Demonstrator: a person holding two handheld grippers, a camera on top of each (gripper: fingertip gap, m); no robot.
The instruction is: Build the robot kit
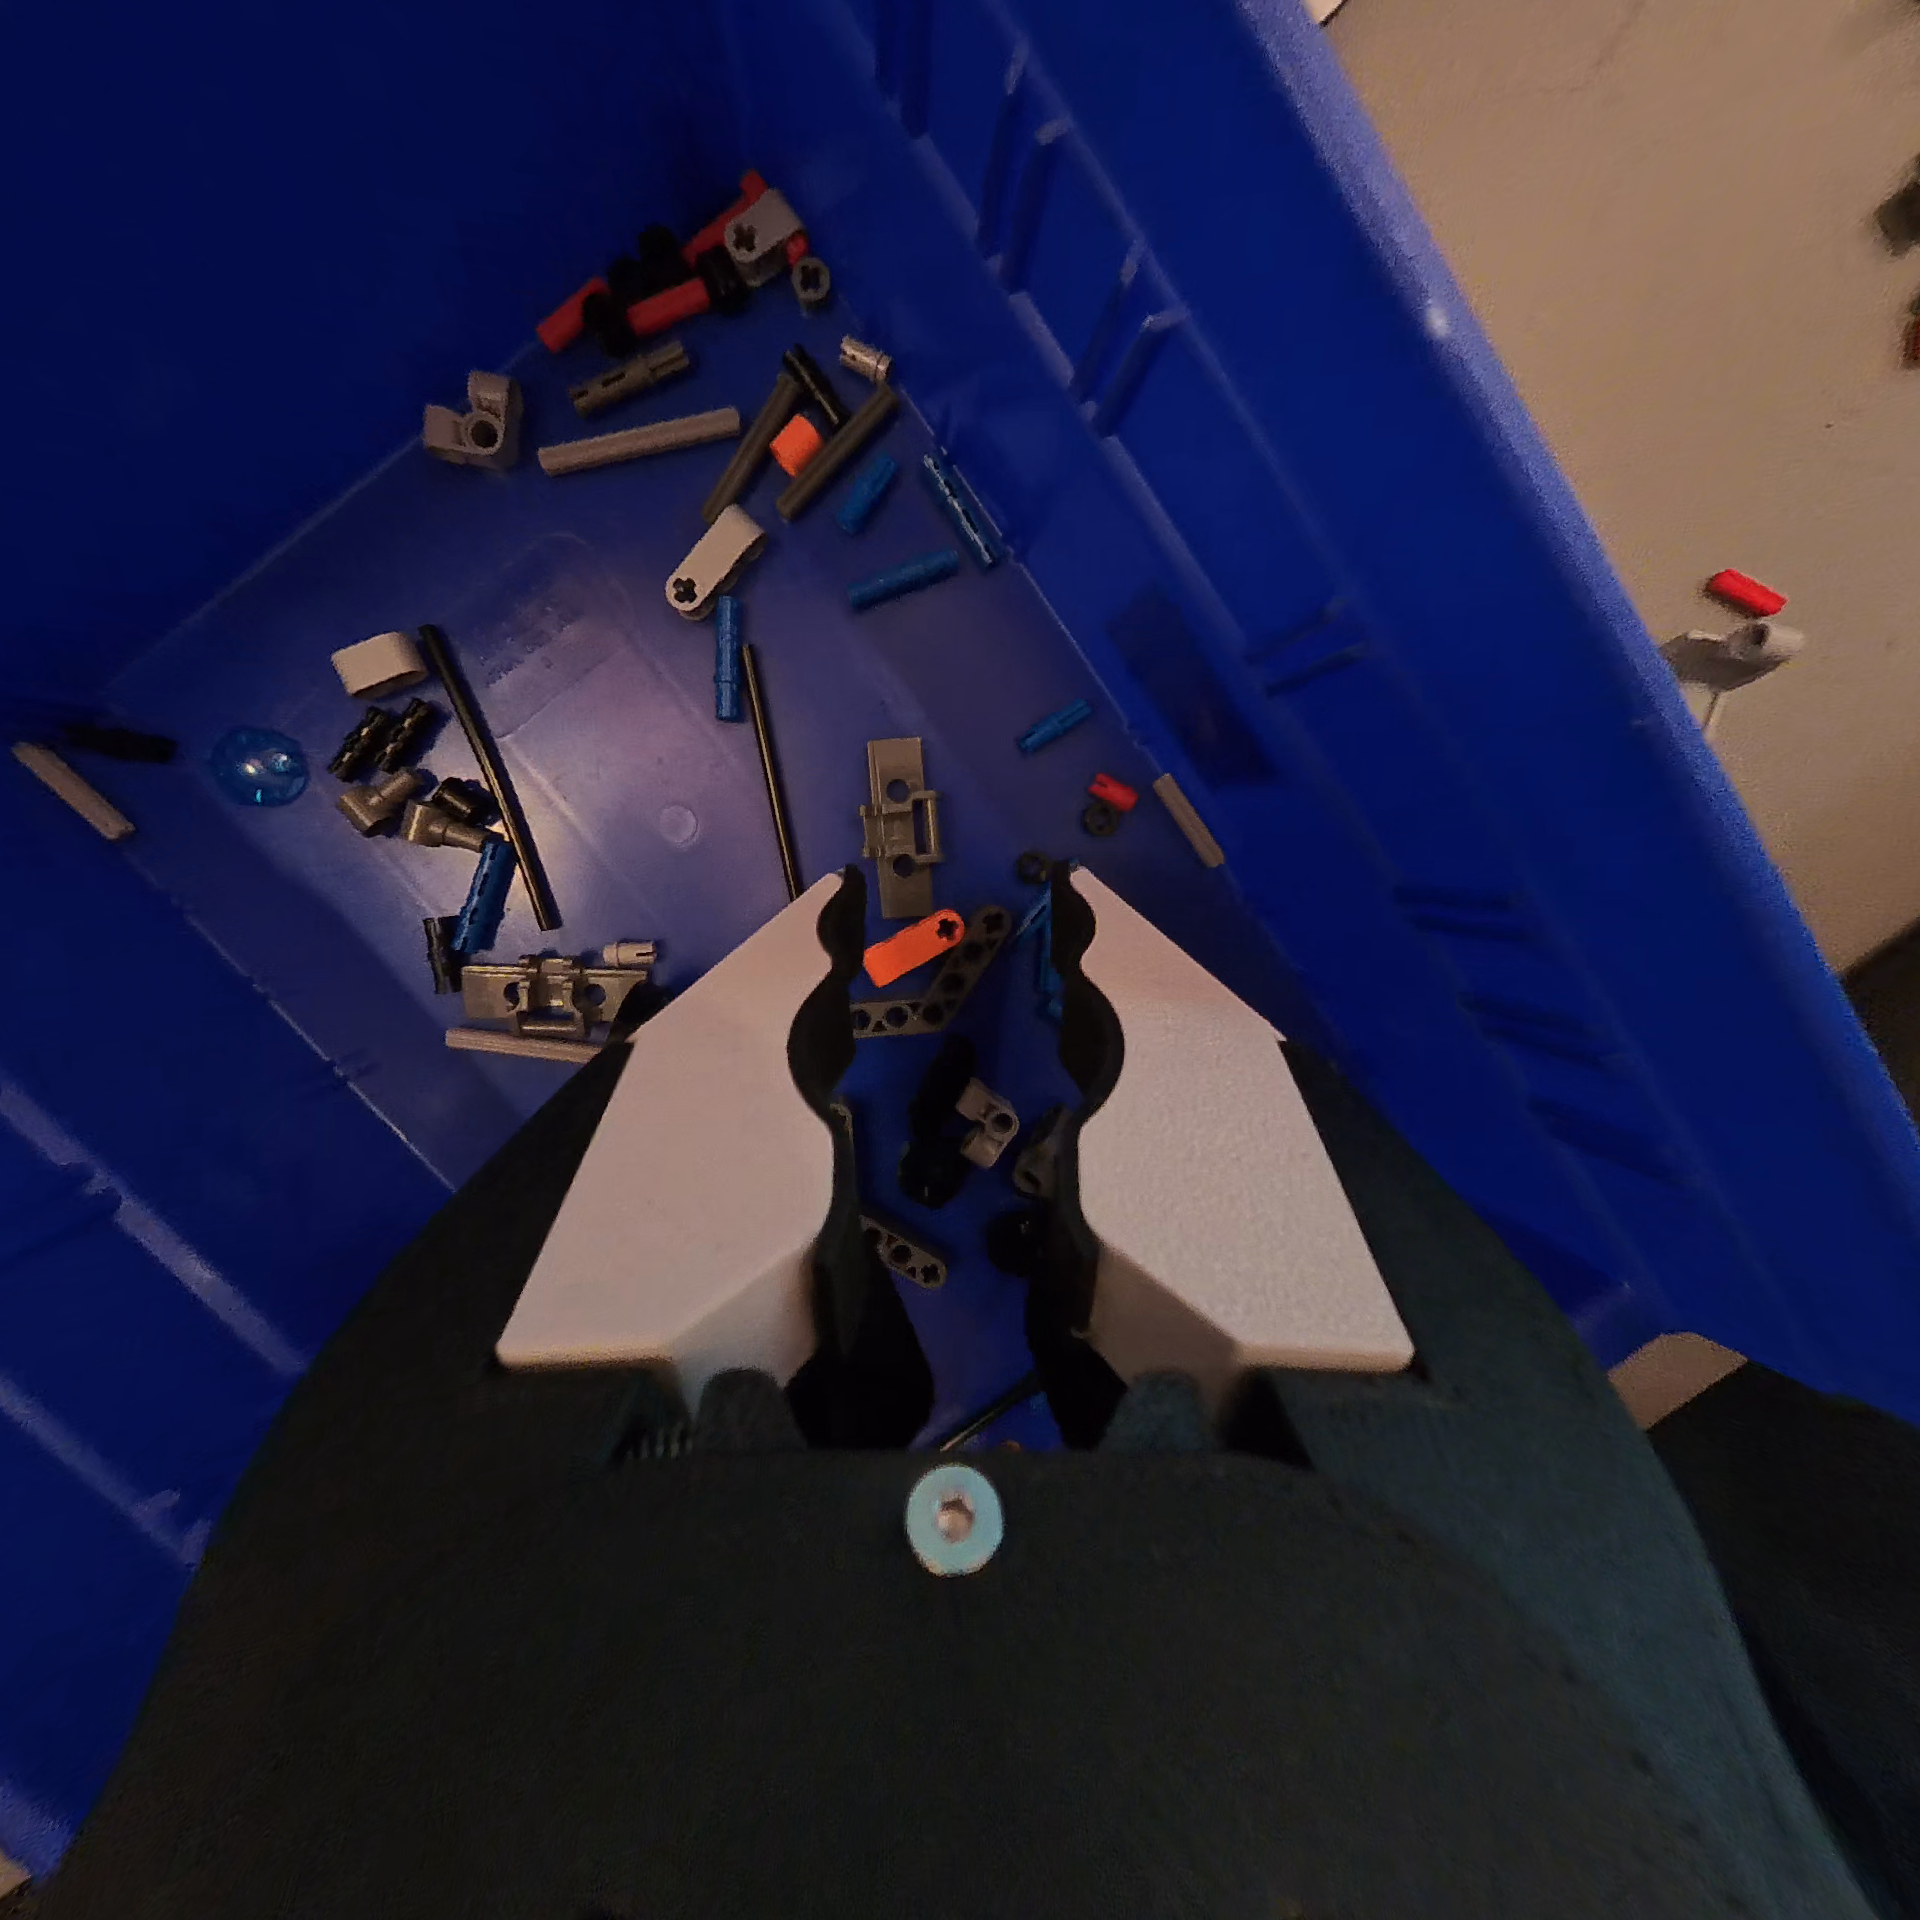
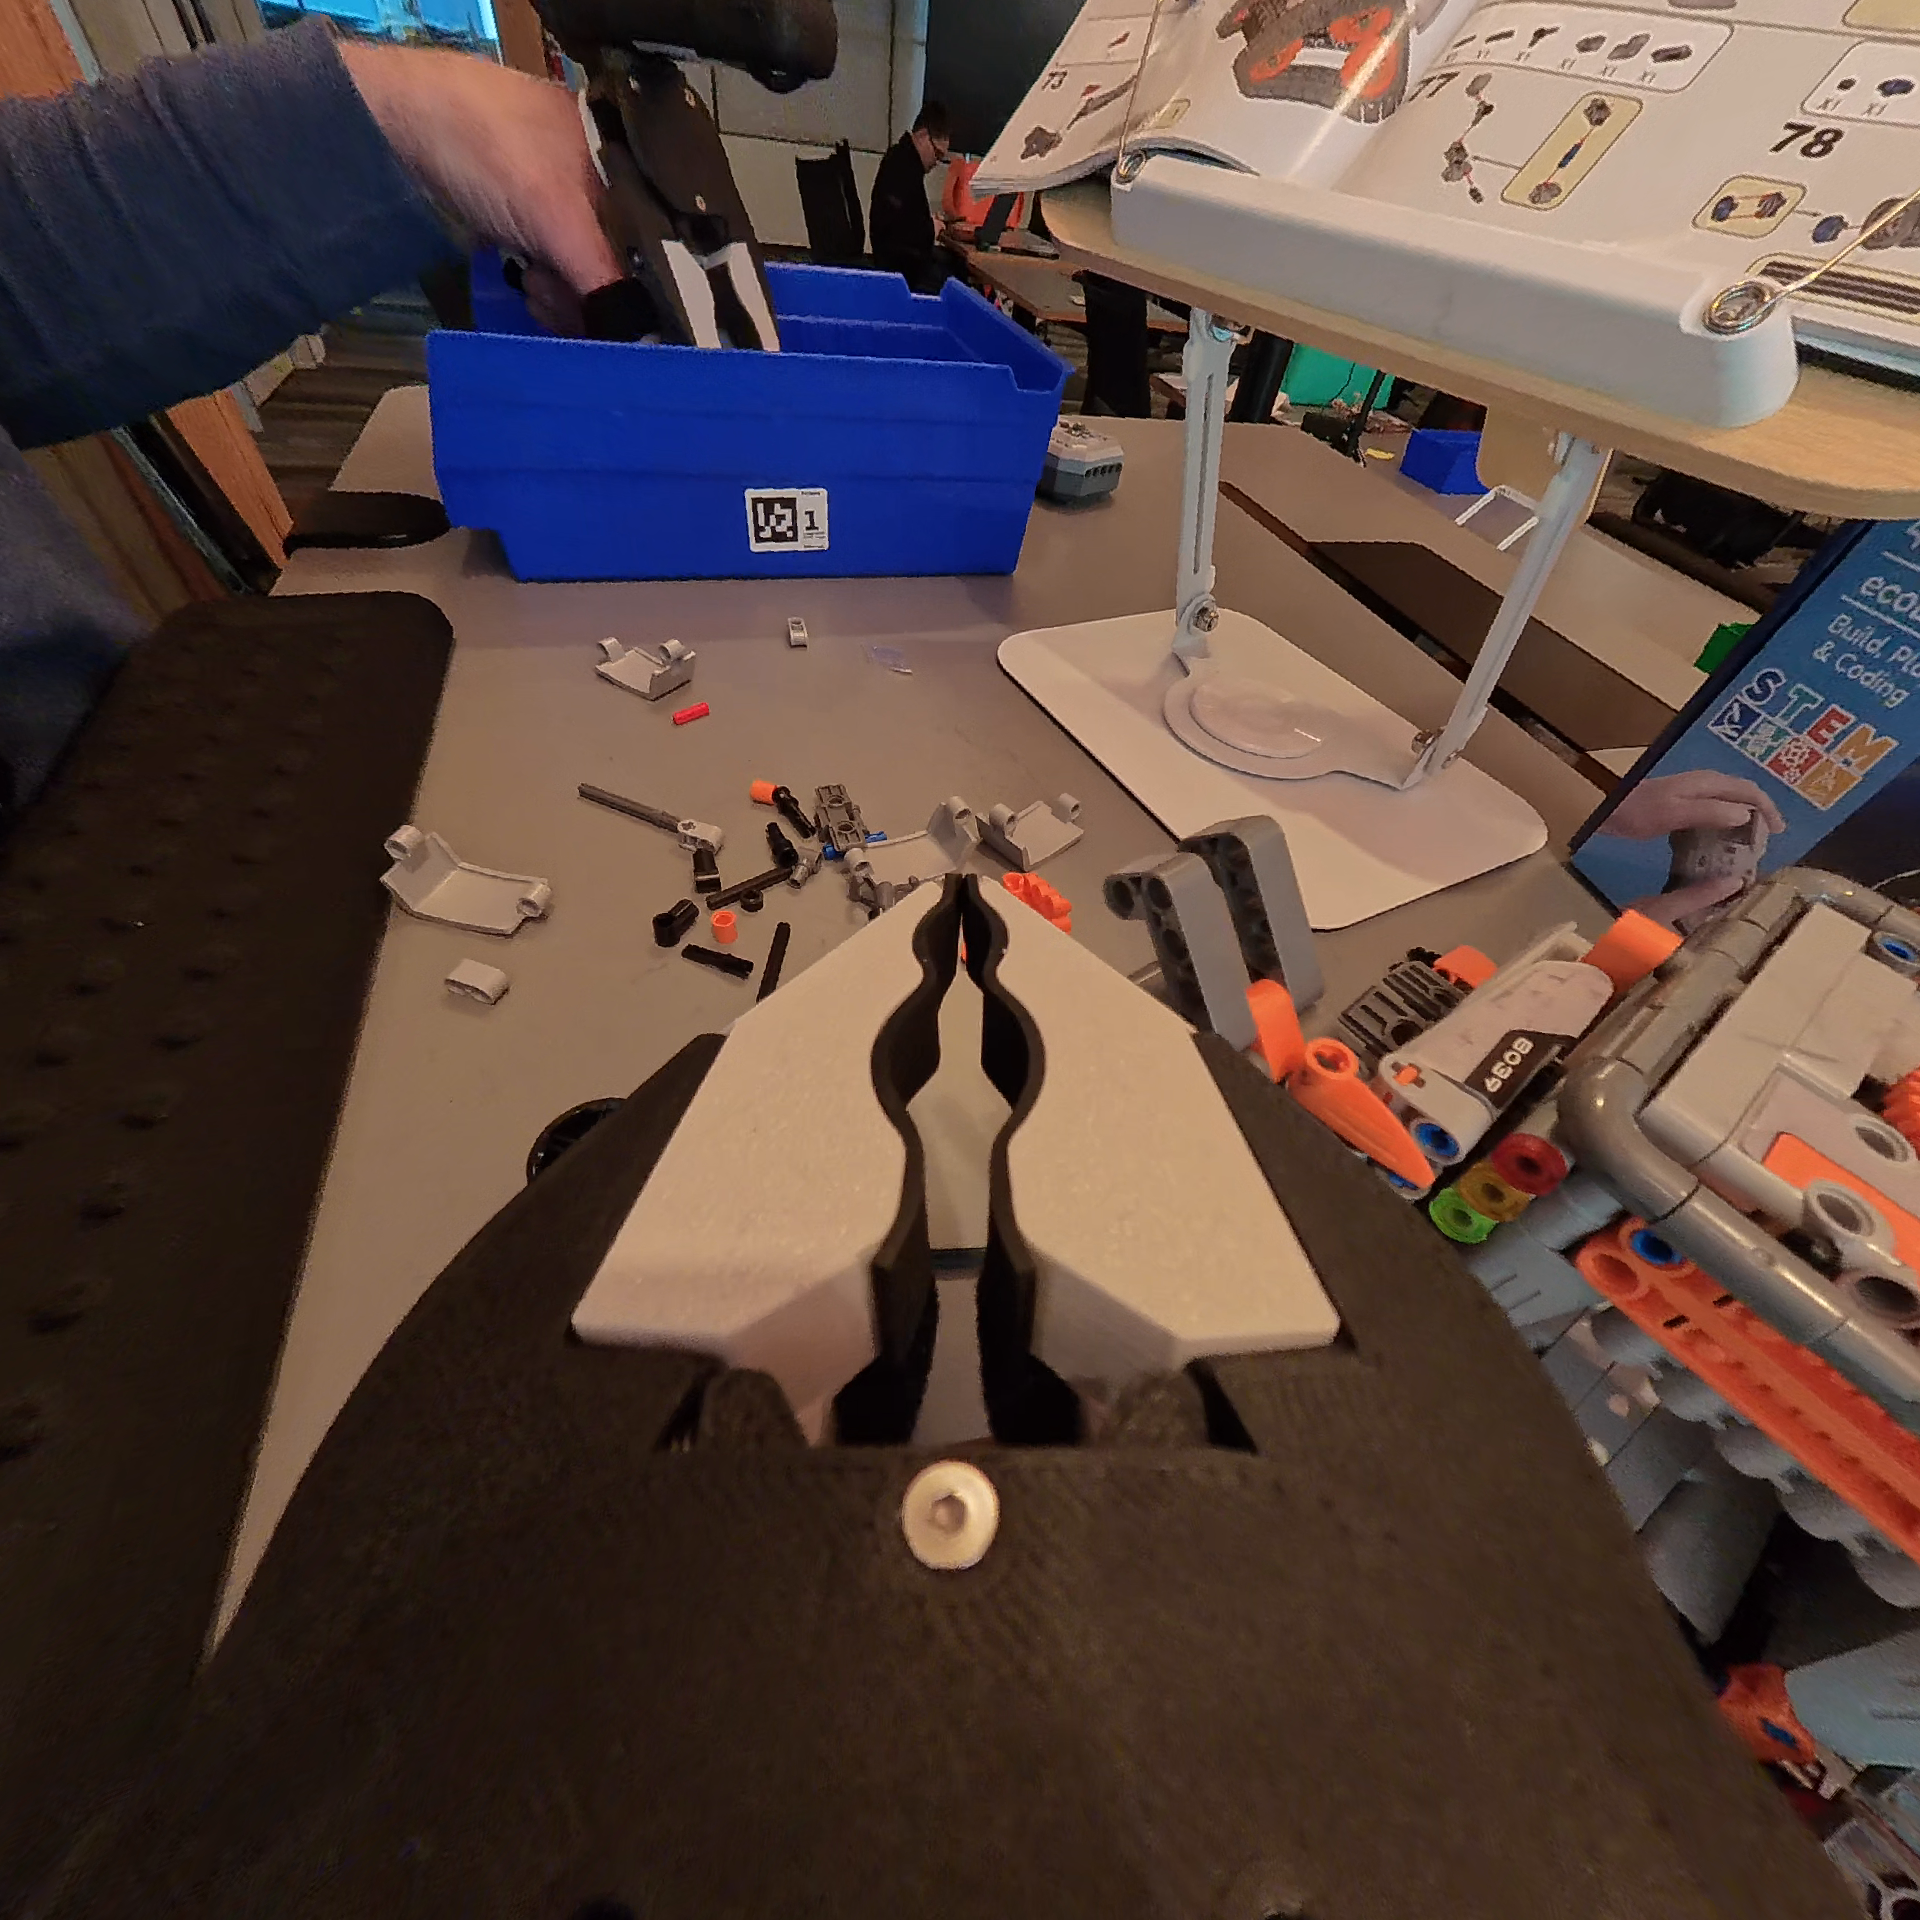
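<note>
Left gripper (image 1: 956, 883): white-and-black fingers spread, empty, lowered into deep blue plastic bin (image 1: 1195, 343), tips above flat orange plastic link (image 1: 912, 948) and dark grey angled beam (image 1: 940, 987). Best handled: centre over one piece, descend straight, avoid neighbours. Bin contents: loose grey, black, blue, red pins, axles, connectors. Right gripper (image 2: 961, 883): tips pressed together, empty, above grey table (image 2: 499, 1049) near orange gear (image 2: 1042, 899).

Workshop; parts bin (image 2: 727, 457), instruction booklet (image 2: 1507, 94)
</note>
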